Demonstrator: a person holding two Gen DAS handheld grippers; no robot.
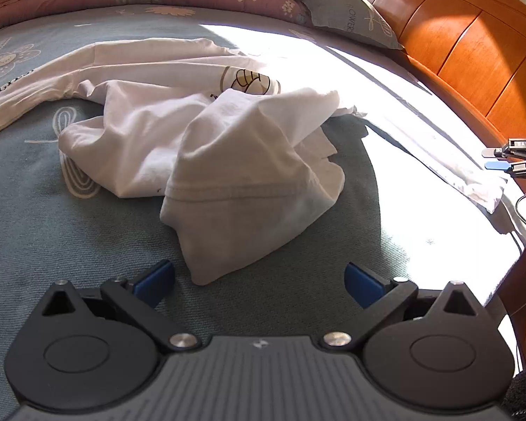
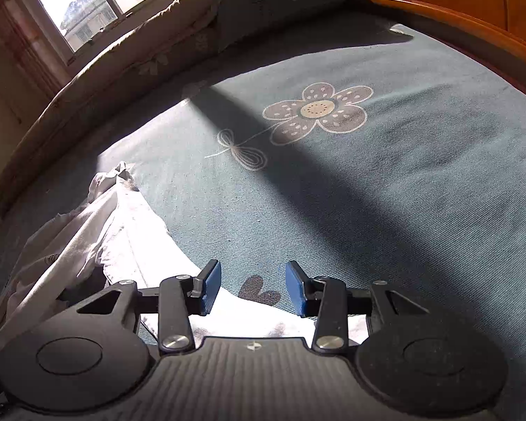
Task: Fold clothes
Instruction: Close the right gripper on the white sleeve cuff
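Your left gripper [image 1: 259, 282] hanging wide open, empty, just short of crumpled white shirt [image 1: 207, 147] on bed [image 1: 70, 217]. Right gripper [image 2: 252, 289] sitting half-open beside shirt, gripping nothing.

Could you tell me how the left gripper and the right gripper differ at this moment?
The left gripper is spread wide; the right gripper is open more narrowly. The left one faces the crumpled white shirt; the right one faces mostly bare bed cover, with the shirt's edge beneath it. Both have blue pads and hold nothing.
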